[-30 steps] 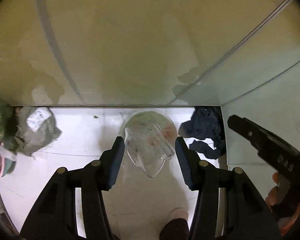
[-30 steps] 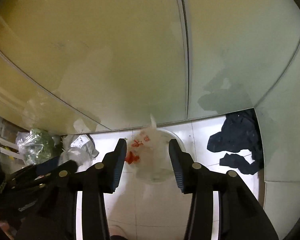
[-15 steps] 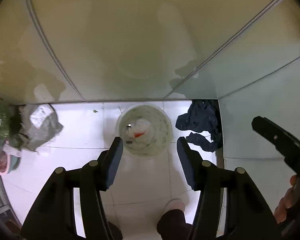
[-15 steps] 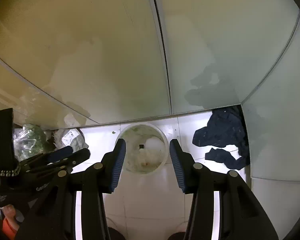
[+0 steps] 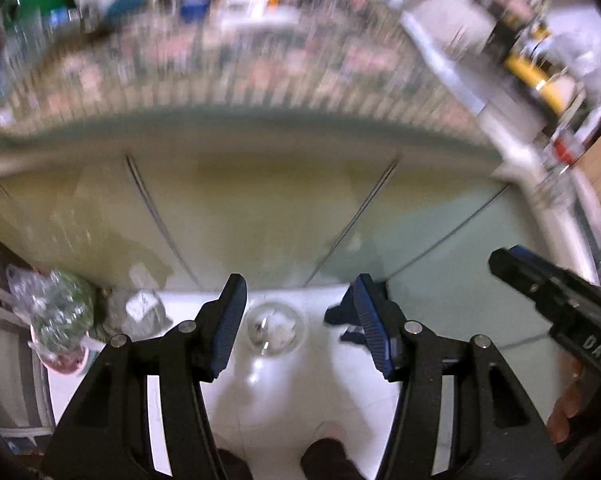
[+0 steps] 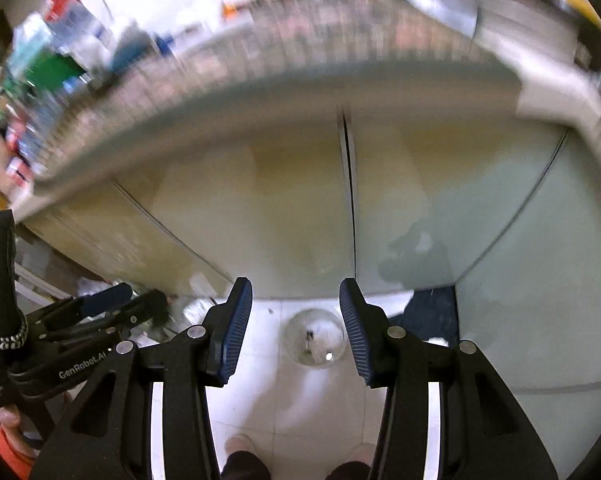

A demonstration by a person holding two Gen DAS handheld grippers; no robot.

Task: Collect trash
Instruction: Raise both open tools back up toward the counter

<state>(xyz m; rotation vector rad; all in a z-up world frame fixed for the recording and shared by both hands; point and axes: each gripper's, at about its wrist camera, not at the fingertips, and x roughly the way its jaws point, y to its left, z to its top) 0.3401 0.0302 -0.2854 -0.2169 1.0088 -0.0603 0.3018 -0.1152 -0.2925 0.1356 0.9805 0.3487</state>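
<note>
White floor tile carries my trash bin point(image 5: 275, 330), directly below and ahead of both grippers; left gripper point(image 5: 298, 320) and right gripper point(image 6: 296, 330) jaws stand released, empty, equally near.

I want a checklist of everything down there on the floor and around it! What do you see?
Surface: white tiled floor, glossy.
Job's things: clear round bin on the floor with white crumpled trash inside.
Clutter: dark cloth right of the bin; bag of greens and grey wrapped bundle to its left.
Tongs: left tongs open, empty; right tongs open, empty.
Cables: nothing seen.
Surroundings: pale cabinet doors behind the bin; blurred countertop above; person's feet below.
</note>
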